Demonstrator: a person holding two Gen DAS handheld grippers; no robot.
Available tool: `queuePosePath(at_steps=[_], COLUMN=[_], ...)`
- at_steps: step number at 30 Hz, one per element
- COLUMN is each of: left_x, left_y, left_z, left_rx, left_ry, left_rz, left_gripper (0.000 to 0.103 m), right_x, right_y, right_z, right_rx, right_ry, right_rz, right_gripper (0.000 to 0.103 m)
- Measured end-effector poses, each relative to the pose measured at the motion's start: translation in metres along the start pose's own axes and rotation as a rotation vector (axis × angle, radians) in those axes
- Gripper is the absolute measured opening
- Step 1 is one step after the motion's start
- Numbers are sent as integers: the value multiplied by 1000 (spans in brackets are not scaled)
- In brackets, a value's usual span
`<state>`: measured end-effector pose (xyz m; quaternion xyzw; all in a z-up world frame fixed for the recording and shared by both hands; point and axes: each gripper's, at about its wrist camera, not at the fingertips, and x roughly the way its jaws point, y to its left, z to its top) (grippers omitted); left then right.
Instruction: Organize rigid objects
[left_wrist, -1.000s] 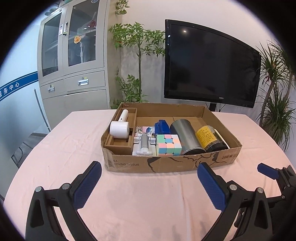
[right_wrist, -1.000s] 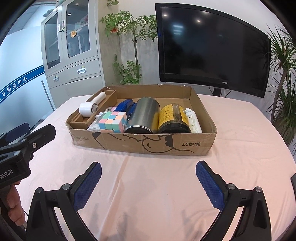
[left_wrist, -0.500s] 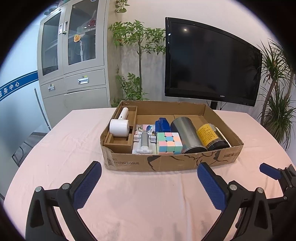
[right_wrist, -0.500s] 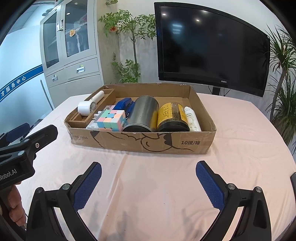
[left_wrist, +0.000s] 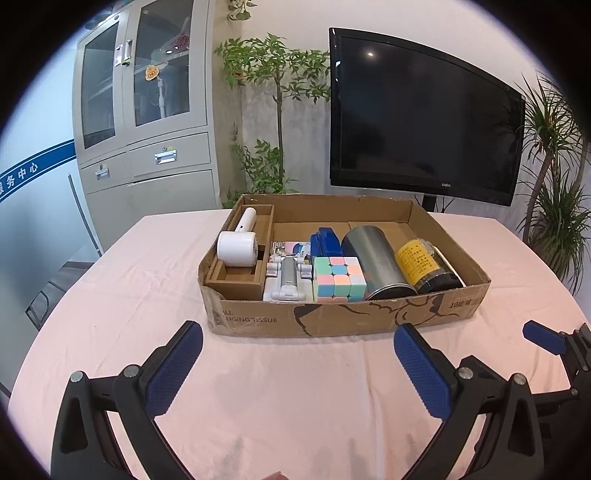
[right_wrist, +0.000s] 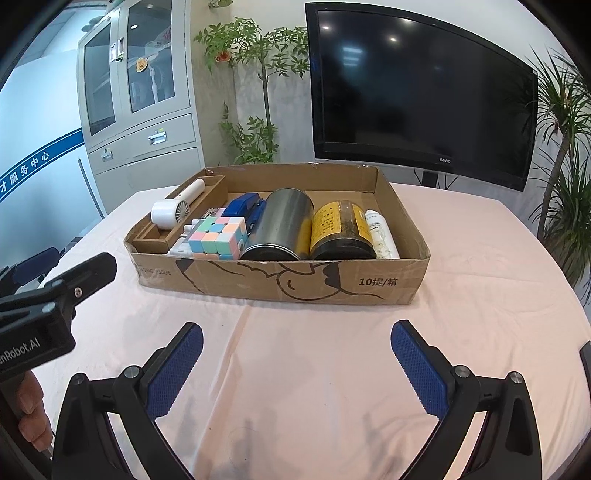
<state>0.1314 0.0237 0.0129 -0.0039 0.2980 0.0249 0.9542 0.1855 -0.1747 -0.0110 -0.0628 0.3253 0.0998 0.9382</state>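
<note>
My left gripper (left_wrist: 297, 356) hovered with its blue-padded fingers spread wide and nothing between them, low over the pink-clothed worktop (left_wrist: 280, 398). My right gripper (right_wrist: 295, 350) stood likewise wide apart and empty over the same cloth.

Straight ahead of both grippers, well beyond the fingertips, lay a shallow cardboard box (left_wrist: 343, 317), its near wall printed with a black line drawing and lettering. Its contents ran in a row from left to right. At the far left, a white handheld fan (left_wrist: 238, 245) rested in a narrow cardboard tray (left_wrist: 236, 278) set inside the box, its round head toward me and its handle pointing away. Next lay a white packaged item with a silver cylinder (left_wrist: 286, 275) on top. Beside it sat a pastel puzzle cube (left_wrist: 338, 277), showing pink, green, blue and orange squares, with a blue stapler (left_wrist: 325, 240) just behind. Right of the cube, a steel canister (left_wrist: 376, 264) lay on its side, touching a dark jar with a yellow label (left_wrist: 424, 264), also on its side. A white bottle (right_wrist: 380, 232) lay against the box's right wall, seen clearly only from my right wrist view.

Behind the box stood a black monitor (left_wrist: 421, 129).
</note>
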Motion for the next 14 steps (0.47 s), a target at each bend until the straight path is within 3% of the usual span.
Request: queuePosePath(at_steps=[8, 14], left_x=[12, 21], left_y=[-1, 4], left_z=[0, 0], left_rx=[18, 6], left_ry=[18, -17], left_rz=[9, -41], left_gripper=[103, 103], right_x=[10, 23], right_y=[1, 0], right_z=[-2, 2], right_rx=[7, -1], right_ry=[18, 29], right_rz=[-11, -15], right_gripper=[102, 102])
